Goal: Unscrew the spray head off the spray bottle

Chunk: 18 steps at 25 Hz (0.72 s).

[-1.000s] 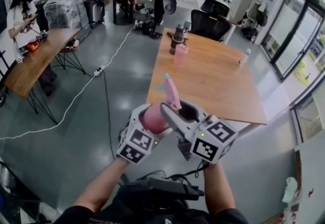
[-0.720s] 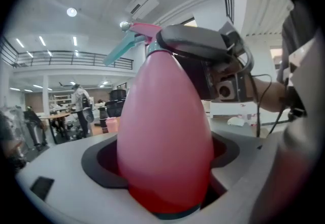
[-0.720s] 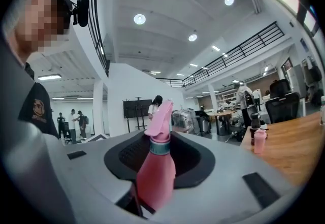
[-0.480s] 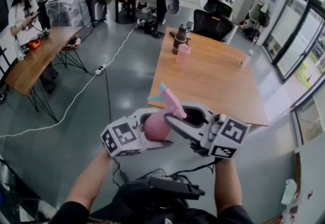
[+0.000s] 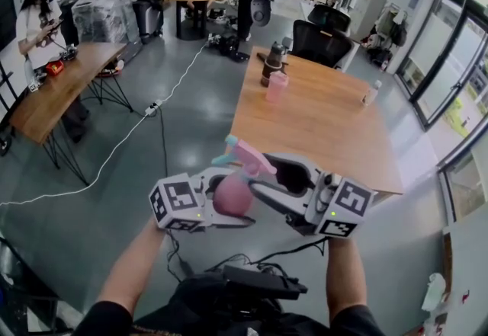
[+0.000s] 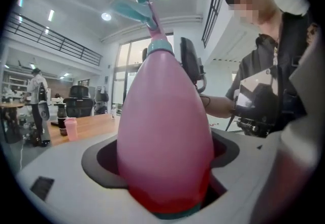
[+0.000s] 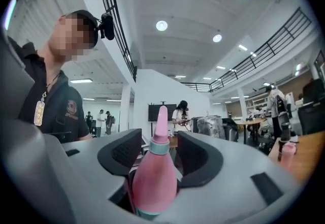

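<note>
A pink spray bottle (image 5: 232,195) with a pink spray head and teal trigger (image 5: 241,154) is held in the air in front of me. My left gripper (image 5: 227,203) is shut on the bottle's fat body (image 6: 165,136), and the spray head (image 6: 138,8) stands above it. My right gripper (image 5: 258,176) reaches in from the right around the bottle's top. In the right gripper view its jaws are opening, with gaps on both sides of the teal collar (image 7: 159,147) and the spray head (image 7: 162,122) between them.
A wooden table (image 5: 335,136) ahead carries a pink cup (image 5: 276,87), a dark jug (image 5: 272,62) and a small bottle (image 5: 370,91). An office chair (image 5: 320,31) stands behind it. At left are a second table (image 5: 46,98), a person (image 5: 32,16) and a floor cable (image 5: 114,148).
The left gripper has swung to the left and turned with the bottle, so the spray head now leans left. The right gripper's jaws stand wider around the bottle's top.
</note>
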{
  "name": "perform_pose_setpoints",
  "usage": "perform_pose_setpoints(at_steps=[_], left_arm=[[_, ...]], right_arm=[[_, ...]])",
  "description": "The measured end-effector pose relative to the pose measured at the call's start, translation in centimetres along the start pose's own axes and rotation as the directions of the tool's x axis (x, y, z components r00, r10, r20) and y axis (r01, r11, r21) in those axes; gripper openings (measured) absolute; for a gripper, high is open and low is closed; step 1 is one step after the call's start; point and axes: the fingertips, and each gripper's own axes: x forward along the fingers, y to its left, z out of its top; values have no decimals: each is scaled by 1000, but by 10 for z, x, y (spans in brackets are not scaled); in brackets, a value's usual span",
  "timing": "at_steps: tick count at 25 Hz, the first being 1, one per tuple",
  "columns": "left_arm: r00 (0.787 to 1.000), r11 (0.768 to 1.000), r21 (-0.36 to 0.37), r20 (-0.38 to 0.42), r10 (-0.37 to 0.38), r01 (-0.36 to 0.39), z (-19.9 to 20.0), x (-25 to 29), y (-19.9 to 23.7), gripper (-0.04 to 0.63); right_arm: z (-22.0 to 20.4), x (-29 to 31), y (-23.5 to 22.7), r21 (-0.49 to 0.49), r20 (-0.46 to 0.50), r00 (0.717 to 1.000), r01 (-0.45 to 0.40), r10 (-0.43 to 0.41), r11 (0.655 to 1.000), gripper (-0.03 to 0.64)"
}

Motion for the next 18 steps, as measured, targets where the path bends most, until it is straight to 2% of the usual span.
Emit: perform_pose_setpoints(at_steps=[2,4,7,9,11,13,15,18], left_arm=[[994,994,2,-13,110,-110,-4,-3,17,451],[966,966,21,-40,257,-256,-7,-5,37,451],[883,885,14,-68,465,-466,-13,-7,63,451],[835,837,-9,-83,545,-547,-16,-7,72,451],[804,808,-10,-102,586,-590,-21,-5,77,451],[786,792,10,-114,607,-610,-25,0,77,451],[779,786,28,-113,617,-618,-27,4,73,451],[781,787,31,-113,615,-616,-27,9,68,451]], right_arm=[[-1,-3,-9,28,6,998,56,-56,998,235],[-7,-5,-21,27,-15,989,145,-145,989,233],[-16,-8,-37,57,-36,965,263,-261,963,233],[-18,-7,-39,130,-26,957,289,-288,949,233],[-21,-2,-41,171,-28,945,325,-325,930,233],[-27,3,-46,171,-53,927,375,-372,911,221],[-31,7,-49,166,-80,912,410,-402,897,206],[-33,7,-49,155,-103,903,429,-418,890,140]])
